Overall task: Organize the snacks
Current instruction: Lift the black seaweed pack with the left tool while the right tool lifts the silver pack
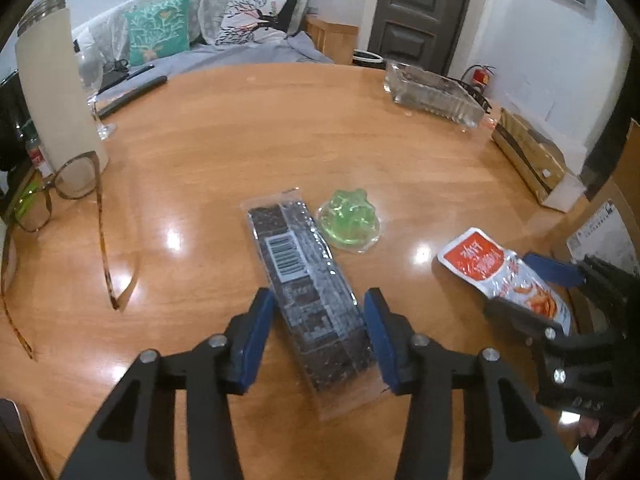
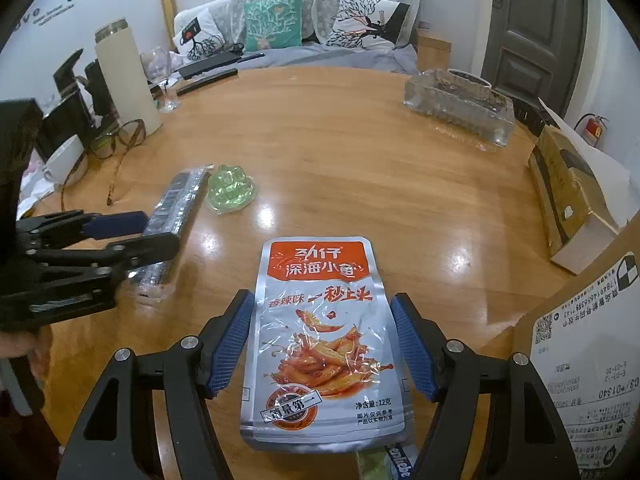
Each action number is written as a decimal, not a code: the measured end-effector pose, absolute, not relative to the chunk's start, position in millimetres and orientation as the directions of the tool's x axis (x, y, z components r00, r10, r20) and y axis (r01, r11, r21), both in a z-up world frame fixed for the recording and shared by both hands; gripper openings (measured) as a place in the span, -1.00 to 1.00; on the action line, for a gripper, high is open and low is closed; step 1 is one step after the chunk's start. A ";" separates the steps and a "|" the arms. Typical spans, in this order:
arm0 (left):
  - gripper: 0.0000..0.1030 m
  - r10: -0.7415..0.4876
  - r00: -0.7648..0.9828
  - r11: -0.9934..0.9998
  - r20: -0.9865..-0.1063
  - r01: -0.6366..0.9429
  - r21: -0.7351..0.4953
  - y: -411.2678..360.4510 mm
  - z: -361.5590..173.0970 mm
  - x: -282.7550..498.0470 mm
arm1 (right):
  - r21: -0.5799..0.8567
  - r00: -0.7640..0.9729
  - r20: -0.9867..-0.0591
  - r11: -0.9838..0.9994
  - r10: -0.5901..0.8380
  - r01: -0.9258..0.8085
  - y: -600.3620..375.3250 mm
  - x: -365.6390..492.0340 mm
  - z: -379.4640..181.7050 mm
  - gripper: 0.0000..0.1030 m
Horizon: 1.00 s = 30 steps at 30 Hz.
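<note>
A long dark snack bar in clear wrap (image 1: 308, 288) lies on the round wooden table (image 1: 280, 128). My left gripper (image 1: 318, 336) is open, its blue pads on either side of the bar's near half. A green jelly cup (image 1: 349, 224) sits just right of the bar. My right gripper (image 2: 322, 340) is open around a silver and red fish snack pouch (image 2: 320, 336), which lies flat on the table. The pouch (image 1: 504, 272) and right gripper (image 1: 532, 292) show at the right of the left wrist view. The bar (image 2: 176, 208), jelly (image 2: 230, 194) and left gripper (image 2: 144, 236) show at the left of the right wrist view.
A clear glass tray (image 2: 460, 108) stands at the far right of the table. A tan box (image 2: 568, 196) and a cardboard carton (image 2: 588, 344) stand at the right edge. Glasses (image 1: 60, 196), a cream flask (image 1: 56, 92) and a wine glass (image 1: 96, 80) stand at the left.
</note>
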State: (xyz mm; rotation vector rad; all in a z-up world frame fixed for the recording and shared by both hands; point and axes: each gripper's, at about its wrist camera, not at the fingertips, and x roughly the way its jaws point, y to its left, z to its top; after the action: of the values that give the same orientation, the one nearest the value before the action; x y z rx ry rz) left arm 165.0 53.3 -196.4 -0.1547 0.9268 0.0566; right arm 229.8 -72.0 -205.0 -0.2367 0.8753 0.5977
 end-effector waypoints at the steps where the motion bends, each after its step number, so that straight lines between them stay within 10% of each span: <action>1: -0.16 -0.015 0.601 0.988 -0.799 -0.116 -0.106 53.4 -196.6 164.7 | 0.047 0.490 -0.777 0.813 0.395 -0.580 -72.4 229.7 -205.1 0.30; 15: -0.15 -0.111 0.573 0.993 -0.812 0.091 -0.071 68.8 -193.8 123.3 | 0.061 0.490 -0.770 0.811 0.409 -0.582 -74.8 226.0 -202.8 0.30; 30: -0.02 0.042 0.599 0.997 -0.800 -0.071 0.000 62.3 -198.0 116.7 | 0.024 0.504 -0.749 0.779 0.430 -0.627 -57.8 206.8 -198.1 0.30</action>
State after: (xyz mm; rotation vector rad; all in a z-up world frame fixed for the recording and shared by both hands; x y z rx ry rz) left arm 116.7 62.3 -198.0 -0.0334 0.9267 0.0657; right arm 206.8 -57.8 -198.1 -0.2653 0.8217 0.6467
